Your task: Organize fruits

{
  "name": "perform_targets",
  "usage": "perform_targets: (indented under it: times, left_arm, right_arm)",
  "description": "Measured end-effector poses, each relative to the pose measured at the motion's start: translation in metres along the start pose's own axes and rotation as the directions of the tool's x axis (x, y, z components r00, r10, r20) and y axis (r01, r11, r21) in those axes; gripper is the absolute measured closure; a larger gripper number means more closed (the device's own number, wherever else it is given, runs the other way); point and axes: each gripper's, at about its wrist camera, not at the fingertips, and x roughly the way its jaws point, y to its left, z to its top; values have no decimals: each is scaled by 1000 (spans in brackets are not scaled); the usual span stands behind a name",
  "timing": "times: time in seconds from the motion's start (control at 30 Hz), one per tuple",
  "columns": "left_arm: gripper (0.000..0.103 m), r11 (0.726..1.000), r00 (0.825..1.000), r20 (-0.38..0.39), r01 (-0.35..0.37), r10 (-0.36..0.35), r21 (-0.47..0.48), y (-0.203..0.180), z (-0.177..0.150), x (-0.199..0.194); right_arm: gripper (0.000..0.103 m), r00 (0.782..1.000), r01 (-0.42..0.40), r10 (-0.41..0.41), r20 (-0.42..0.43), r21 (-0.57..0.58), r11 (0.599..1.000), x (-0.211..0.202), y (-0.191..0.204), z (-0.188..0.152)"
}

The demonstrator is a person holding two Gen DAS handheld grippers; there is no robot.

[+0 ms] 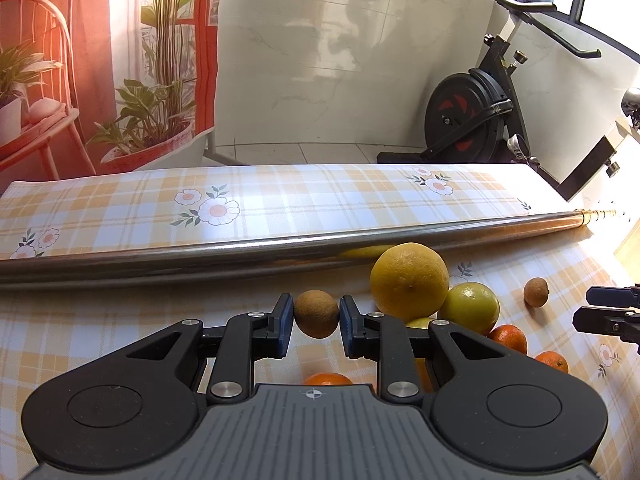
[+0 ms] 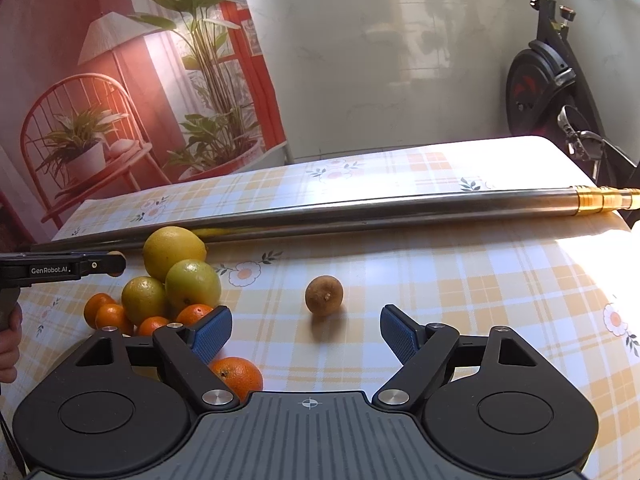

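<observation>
Left gripper (image 1: pixel 316 322) pinches a small brown fruit (image 1: pixel 316 314) between its blue pads, just above the checked tablecloth (image 1: pixel 120 320), near a large yellow citrus (image 1: pixel 409 280) and a steel pole (image 1: pixel 160 258). From the right wrist, the right gripper (image 2: pixel 306 330) hangs released, jaws wide, behind a second brown fruit (image 2: pixel 324 295), apparently resting alone; oranges (image 2: pixel 236 374) cluster leftward.

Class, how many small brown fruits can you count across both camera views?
2. One small brown fruit is held by the left gripper; the other lies alone on the tablecloth before the open right gripper. Others may be hidden.
</observation>
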Motion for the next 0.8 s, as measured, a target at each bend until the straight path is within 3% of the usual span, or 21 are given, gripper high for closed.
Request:
perform_targets:
  times: [0.17,0.47,0.67,0.8]
  left_arm:
    - [77,1000,999,42,-10,11,-13,-4,-8,-31]
    - [77,1000,996,93,-5,5,-3,-21,-29,-77]
    - [77,1000,997,77,18,-17,-13,-26,-48,-90]
    - [77,1000,998,62,17,-17,-6,-28,-57,-94]
  right_arm:
    - [27,999,-31,31,-26,-24,999,0,8,-2]
    - [49,988,-90,81,-129,-67,994,8,23,-9]
    - [56,980,-122,106,-167,-84,989,11,30,-13]
    - [67,976,-124,107,-191,-79,989,17,30,-14]
